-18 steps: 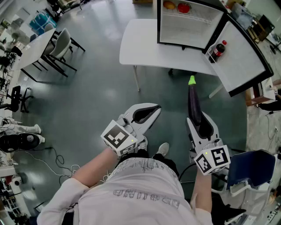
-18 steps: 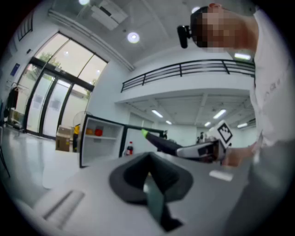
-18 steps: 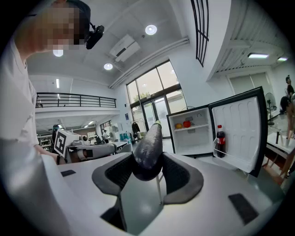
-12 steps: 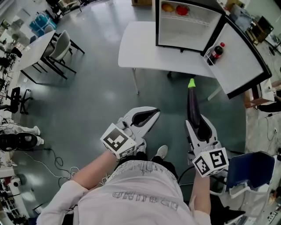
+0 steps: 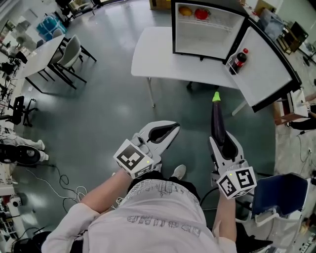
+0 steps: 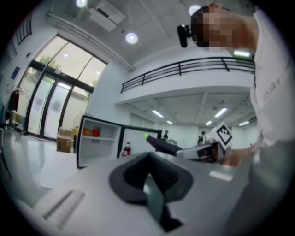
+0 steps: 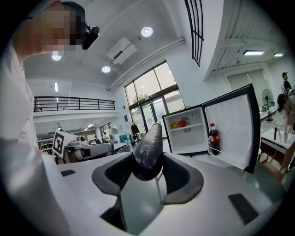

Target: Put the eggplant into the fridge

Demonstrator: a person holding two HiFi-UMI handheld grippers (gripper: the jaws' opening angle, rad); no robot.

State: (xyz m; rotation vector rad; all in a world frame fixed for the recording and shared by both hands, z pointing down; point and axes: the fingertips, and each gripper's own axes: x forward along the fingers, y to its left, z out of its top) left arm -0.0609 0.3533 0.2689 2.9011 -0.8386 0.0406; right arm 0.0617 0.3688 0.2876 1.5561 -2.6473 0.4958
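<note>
You stand on a smooth grey-green floor (image 5: pixel 98 108) with a dull sheen, in an open hall with tall windows and a railed upper gallery. Ahead of you, a white table (image 5: pixel 158 54) with rounded corners and thin legs carries the fridge (image 5: pixel 207 37). The fridge is a small box, black outside and plain white inside. Its door (image 5: pixel 269 66) is swung fully open to your right.

The eggplant (image 5: pixel 217 121) is not in the fridge. It is long, dark purple and glossy. Its green stem end points toward the fridge, and it hangs over the floor short of the table edge.

The right gripper (image 5: pixel 223 141) has its jaws set wide, with the dark curved pads pressed on either side of the eggplant's blunt end. The left gripper (image 5: pixel 165 129) has its jaw tips closed together around an oval hollow, and nothing is in it.

The door shelf holds a dark bottle (image 5: pixel 238 60) with a red cap. The upper shelf holds an orange round item (image 5: pixel 185 10) beside a red round item (image 5: pixel 201 13).
</note>
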